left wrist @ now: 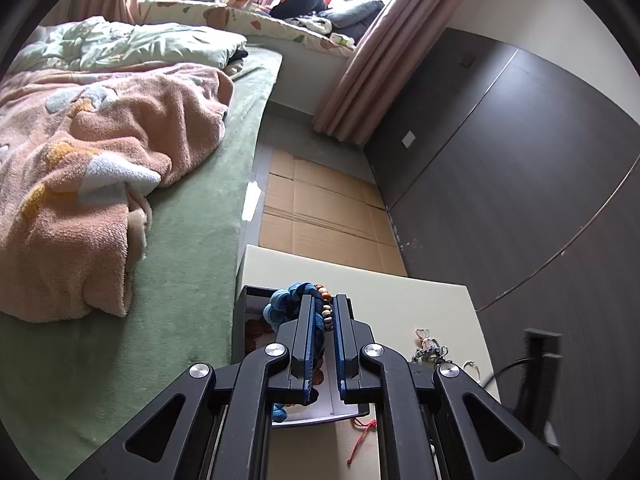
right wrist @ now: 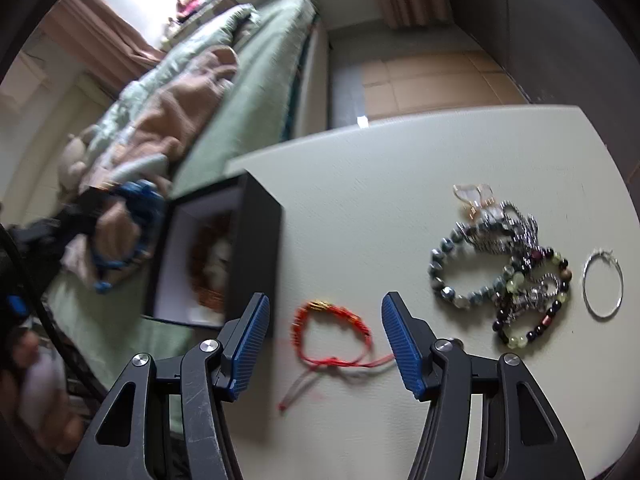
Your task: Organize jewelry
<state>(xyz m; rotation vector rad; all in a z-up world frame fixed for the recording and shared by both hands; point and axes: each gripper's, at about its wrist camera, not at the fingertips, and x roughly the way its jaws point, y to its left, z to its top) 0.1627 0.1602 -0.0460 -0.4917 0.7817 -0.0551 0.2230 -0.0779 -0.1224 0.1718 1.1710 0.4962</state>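
The black box (right wrist: 256, 248) stood open at the table's (right wrist: 360, 184) edge next to the bed (left wrist: 192, 280), with a brown beaded piece (right wrist: 208, 264) lying blurred inside on its white lining. Directly above the box, the left gripper (left wrist: 323, 312) was clenched on a blue knotted bracelet (left wrist: 288, 300), and a string of orange and tan beads (left wrist: 326, 304) showed in the narrow slit between its pads; whether those beads were part of the same piece could not be told. In the right wrist view that bracelet hung as a blue blur just off the box's far side, over the bedding.

On the table just beside the box, toward the heap of other jewelry, lay the red cord bracelet (right wrist: 332, 332) with small gold beads at its top and loose cord ends trailing. The right gripper (right wrist: 326, 344) hovered over it with its jaws released and spread, one blue pad on each side of the cord loop, neither pressing on it.

Farther from the box, a tangle of beaded bracelets (right wrist: 500, 276) in grey, green and dark tones lay piled together, and a thin silver hoop (right wrist: 603, 282) rested just beyond that pile, apart from it
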